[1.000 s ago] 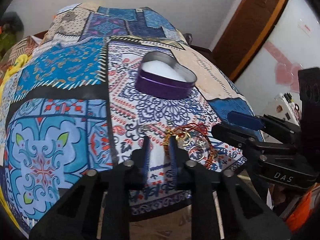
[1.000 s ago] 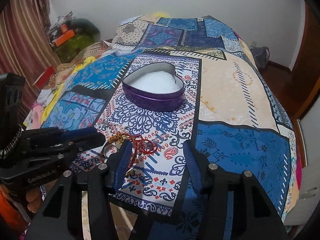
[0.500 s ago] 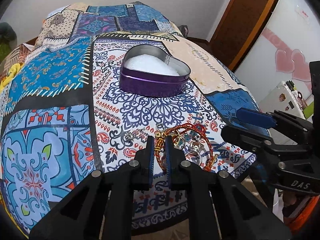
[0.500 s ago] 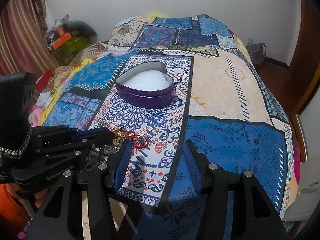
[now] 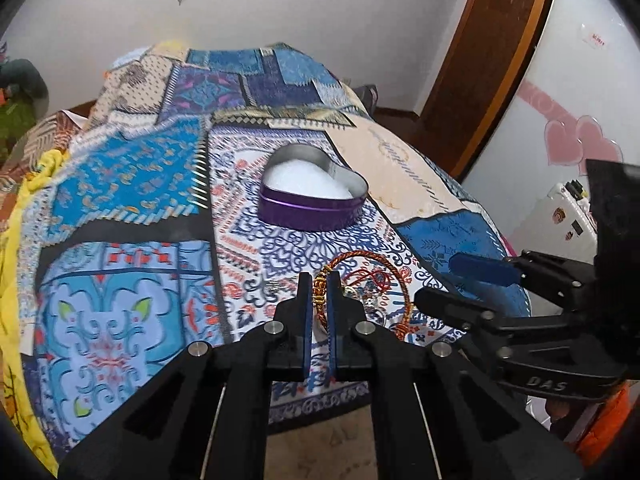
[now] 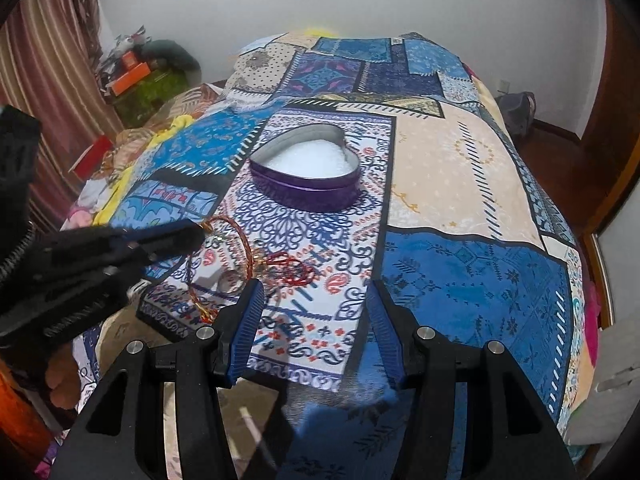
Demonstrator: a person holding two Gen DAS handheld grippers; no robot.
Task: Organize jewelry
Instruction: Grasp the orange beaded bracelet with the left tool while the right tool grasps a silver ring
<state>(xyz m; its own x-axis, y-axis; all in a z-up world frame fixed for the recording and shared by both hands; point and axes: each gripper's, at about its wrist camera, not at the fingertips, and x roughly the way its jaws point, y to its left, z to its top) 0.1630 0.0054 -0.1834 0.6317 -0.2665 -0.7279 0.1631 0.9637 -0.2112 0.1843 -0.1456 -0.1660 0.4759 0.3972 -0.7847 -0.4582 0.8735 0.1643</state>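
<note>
A purple heart-shaped tin (image 5: 312, 196) with a white lining stands open on the patterned bedspread; it also shows in the right wrist view (image 6: 306, 172). My left gripper (image 5: 319, 286) is shut on a red and gold bangle (image 5: 370, 258) and lifts it above the cloth. In the right wrist view the bangle (image 6: 244, 242) hangs from the left gripper's tips (image 6: 192, 236). More jewelry (image 6: 290, 270), red pieces and a ring, lies on the cloth below. My right gripper (image 6: 316, 316) is open and empty, near the bed's front edge.
The patchwork bedspread (image 6: 460, 184) covers the bed. Clutter and boxes (image 6: 136, 76) sit at the far left by a curtain. A wooden door (image 5: 492, 52) stands at the right. My right gripper shows in the left wrist view (image 5: 472, 280) beside the jewelry.
My left gripper has closed on the bangle and raised it off the cloth. The right gripper has stayed open and drawn back slightly.
</note>
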